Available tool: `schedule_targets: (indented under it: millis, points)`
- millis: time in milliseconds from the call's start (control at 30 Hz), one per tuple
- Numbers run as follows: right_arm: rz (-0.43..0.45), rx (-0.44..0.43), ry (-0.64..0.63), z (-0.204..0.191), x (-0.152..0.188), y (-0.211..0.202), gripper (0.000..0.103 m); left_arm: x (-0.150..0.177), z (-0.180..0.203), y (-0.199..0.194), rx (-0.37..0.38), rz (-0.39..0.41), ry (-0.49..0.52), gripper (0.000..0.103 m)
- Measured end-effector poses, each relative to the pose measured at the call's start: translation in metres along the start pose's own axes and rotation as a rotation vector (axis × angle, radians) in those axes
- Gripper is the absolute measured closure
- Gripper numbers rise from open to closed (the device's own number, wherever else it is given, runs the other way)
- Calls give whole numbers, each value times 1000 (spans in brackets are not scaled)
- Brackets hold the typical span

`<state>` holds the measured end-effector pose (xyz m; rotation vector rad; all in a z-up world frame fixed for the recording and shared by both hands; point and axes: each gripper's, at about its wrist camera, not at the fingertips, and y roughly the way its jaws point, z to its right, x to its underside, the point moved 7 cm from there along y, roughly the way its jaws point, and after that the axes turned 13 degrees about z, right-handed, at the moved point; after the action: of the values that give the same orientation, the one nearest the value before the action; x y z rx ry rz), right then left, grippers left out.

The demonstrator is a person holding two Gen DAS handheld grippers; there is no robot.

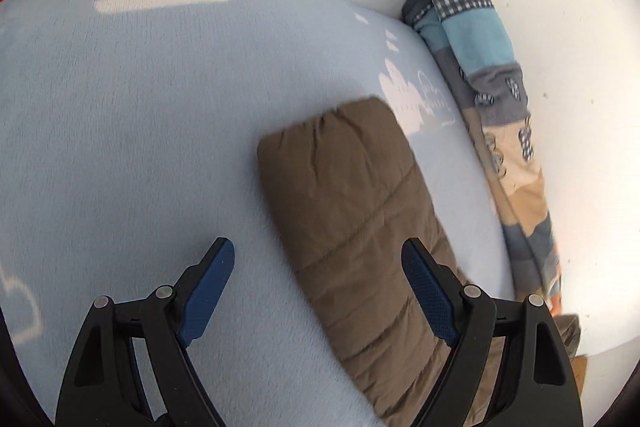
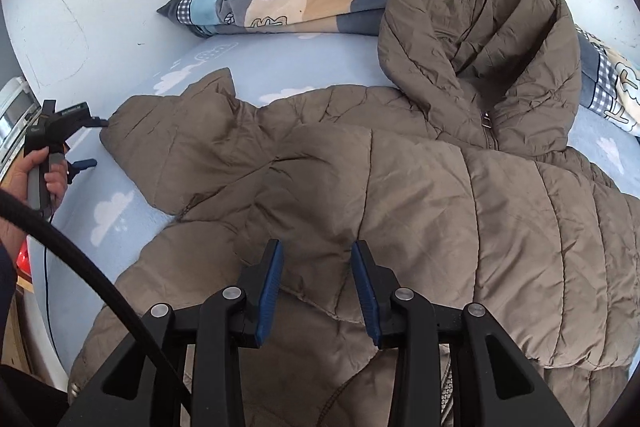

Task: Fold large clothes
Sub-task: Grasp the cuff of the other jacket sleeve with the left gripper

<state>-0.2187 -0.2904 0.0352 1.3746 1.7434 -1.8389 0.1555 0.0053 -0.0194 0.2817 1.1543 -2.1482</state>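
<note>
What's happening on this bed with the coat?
A person is folding a brown puffer coat spread on a blue cloud blanket. The left gripper, jaws wide open, is at the end of the sleeve. The right gripper hangs over the coat's body, jaws part open, gripping nothing.

Left gripper (image 1: 318,255): jaws spread wide, blue pads facing each other, nothing clamped between them, tool tilted downward. In the right wrist view it appears at the far left, its handle grasped by the left hand (image 2: 44,175) (fingers curled round the grip). Right gripper (image 2: 317,255): jaws partly apart, pads (image 2: 270,293) not pressing anything, likewise angled downward.
</note>
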Motion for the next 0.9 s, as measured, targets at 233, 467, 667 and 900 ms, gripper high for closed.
schedule_targets:
  millis: [233,467,667,900]
  points:
    - [4,9,-7,4,0,-2,64,-10,-5,22,6,19,-49,23]
    - [2,14,6,11,0,0,64,-11,4,35,72,83,-42,30]
    - [21,32,32,21,-4,-5,64,-14,7,31,131,90,-46,81]
    - [46,52,63,32,-12,-15,64,-24,42,-10,187,177,16,85]
